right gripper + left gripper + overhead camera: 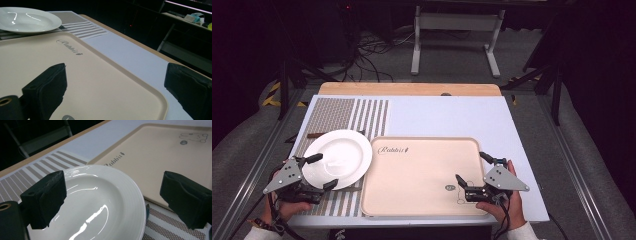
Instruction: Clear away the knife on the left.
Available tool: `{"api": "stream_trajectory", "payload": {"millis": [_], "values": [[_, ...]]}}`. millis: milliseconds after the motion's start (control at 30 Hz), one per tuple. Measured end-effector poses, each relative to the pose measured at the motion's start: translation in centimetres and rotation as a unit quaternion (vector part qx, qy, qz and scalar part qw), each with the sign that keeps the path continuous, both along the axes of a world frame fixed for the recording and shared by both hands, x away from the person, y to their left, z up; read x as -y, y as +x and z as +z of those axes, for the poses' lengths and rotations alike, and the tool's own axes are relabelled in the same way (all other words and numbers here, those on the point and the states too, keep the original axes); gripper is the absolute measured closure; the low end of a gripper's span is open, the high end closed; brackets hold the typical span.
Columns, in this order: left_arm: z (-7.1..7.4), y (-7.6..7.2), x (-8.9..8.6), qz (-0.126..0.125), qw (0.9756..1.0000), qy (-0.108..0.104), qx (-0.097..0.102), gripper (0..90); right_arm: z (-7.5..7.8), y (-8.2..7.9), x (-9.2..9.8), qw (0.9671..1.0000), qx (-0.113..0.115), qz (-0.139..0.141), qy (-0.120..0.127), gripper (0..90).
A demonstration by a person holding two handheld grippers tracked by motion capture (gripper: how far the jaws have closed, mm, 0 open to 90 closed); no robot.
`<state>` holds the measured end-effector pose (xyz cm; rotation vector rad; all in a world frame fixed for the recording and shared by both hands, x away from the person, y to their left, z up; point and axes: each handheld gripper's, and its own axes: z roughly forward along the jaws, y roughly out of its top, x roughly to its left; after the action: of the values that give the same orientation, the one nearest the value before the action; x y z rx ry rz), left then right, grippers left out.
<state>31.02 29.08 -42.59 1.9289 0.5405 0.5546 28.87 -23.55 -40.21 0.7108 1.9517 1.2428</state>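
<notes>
The round white glazed ceramic plate (338,159) sits empty on the brown-and-white striped woven placemat (343,116) at the table's left, its right rim just beside, maybe slightly over, the left edge of the beige rectangular plastic tray with the "Rabbit" lettering (422,200). The left gripper (322,171) has its black jaws spread wide around the plate's near-left rim, one jaw above the rim edge and one below toward the person; the left gripper view shows one pad (45,197) hanging over the plate's bowl and the other out past the rim over the mat, neither pressing on it, so nothing is held. The likely step is gripping the plate's rim to lift it, probably onto the tray. To do it well, the left gripper should drop lower so one pad slides under the rim's lip and the other lands on the ribbed top band, then close squarely across the rim, not on the slick bowl where it could slip. The lift should be level and slow; glazed ceramic gripped at one edge tends to tip. The right gripper (470,186) is over the tray's near-right corner, jaws also wide apart, one over the tray face and one off past its edge, gripping nothing; closing on that raised edge could steady the tray. The pale blue-grey tabletop (452,115) lies beyond.
</notes>
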Motion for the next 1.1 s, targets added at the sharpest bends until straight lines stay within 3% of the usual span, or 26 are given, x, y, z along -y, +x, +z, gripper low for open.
{"api": "stream_trajectory", "payload": {"millis": [267, 367, 433, 500, 567, 633, 700, 800, 833, 867, 1100], "values": [[0.0, -0.3, 0.3, -0.007, 0.9999, 0.010, -0.001, 7.7, -0.3, -0.2, -0.3, 1.0000, -0.001, 0.005, -0.007, 6.2], [0.2, -0.4, -0.2, -0.010, 0.9997, 0.019, -0.005, 8.0, -0.3, 0.0, -0.5, 0.9999, -0.004, 0.007, -0.009, 6.6], [0.3, -0.5, -0.8, -0.016, 0.9990, 0.039, -0.013, 9.1, -0.4, 0.1, -0.5, 0.9999, -0.004, 0.008, -0.009, 6.8], [0.3, -0.8, -1.9, -0.006, 0.9989, 0.046, -0.010, 12.4, -0.4, 0.4, -0.5, 0.9999, -0.006, 0.009, -0.010, 6.9], [0.1, -0.9, -3.6, 0.018, 0.9982, 0.051, -0.028, 11.8, -0.6, 0.9, -0.8, 0.9997, -0.014, 0.015, -0.012, 7.0], [0.0, -0.9, -4.1, 0.024, 0.9977, 0.052, -0.034, 11.8, -0.7, 0.9, -0.9, 0.9996, -0.015, 0.018, -0.014, 7.0], [-0.5, -0.7, -5.2, 0.034, 0.9961, 0.057, -0.059, 11.9, -0.6, 1.0, -1.2, 0.9995, -0.013, 0.023, -0.017, 7.1], [-1.5, -0.5, -6.1, 0.028, 0.9927, 0.070, -0.095, 14.0, -0.4, 1.3, -1.3, 0.9994, -0.013, 0.028, -0.018, 7.5], [-1.5, -0.5, -6.1, 0.028, 0.9927, 0.070, -0.095, 14.4, -0.4, 1.3, -1.3, 0.9994, -0.013, 0.028, -0.018, 7.5], [-1.8, -0.6, -6.7, 0.034, 0.9910, 0.074, -0.106, 13.7, -0.4, 1.6, -1.4, 0.9993, -0.012, 0.031, -0.018, 7.8], [-2.9, -0.6, -7.9, 0.054, 0.9859, 0.077, -0.138, 13.3, -0.4, 2.2, -1.7, 0.9991, -0.011, 0.038, -0.015, 7.8]]}}
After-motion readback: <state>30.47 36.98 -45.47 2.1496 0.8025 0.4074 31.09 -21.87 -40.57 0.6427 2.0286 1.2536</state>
